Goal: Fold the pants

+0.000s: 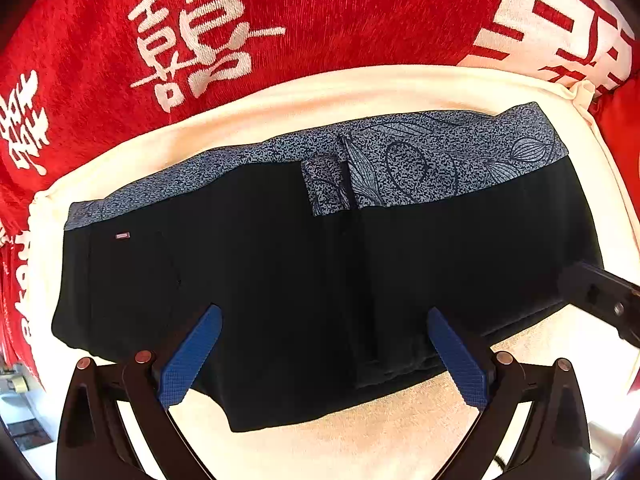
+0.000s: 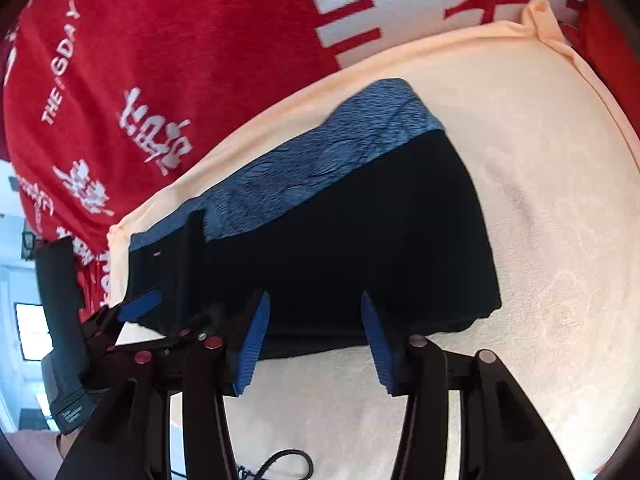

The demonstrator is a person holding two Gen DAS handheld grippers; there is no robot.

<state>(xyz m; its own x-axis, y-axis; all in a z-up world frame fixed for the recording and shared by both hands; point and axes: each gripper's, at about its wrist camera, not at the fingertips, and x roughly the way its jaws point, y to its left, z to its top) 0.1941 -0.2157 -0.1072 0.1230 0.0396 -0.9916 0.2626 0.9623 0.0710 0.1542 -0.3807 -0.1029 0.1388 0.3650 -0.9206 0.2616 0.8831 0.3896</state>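
The black pants (image 1: 280, 272) lie folded on a cream cloth (image 1: 360, 440), with a blue-grey patterned waistband (image 1: 400, 148) along the far edge. My left gripper (image 1: 324, 344) is open, its blue pads over the near hem, holding nothing. In the right wrist view the pants (image 2: 340, 248) lie ahead, waistband (image 2: 320, 160) at the far side. My right gripper (image 2: 314, 340) is open at the pants' near edge, empty. The left gripper (image 2: 132, 312) shows at the left in that view; the right gripper's black finger (image 1: 600, 296) shows at the right in the left wrist view.
A red blanket with white characters (image 1: 280, 20) lies beyond the cream cloth (image 2: 540, 240). A white patch with red characters (image 2: 400, 0) lies at the far right. A black cable (image 2: 280, 460) lies near the bottom.
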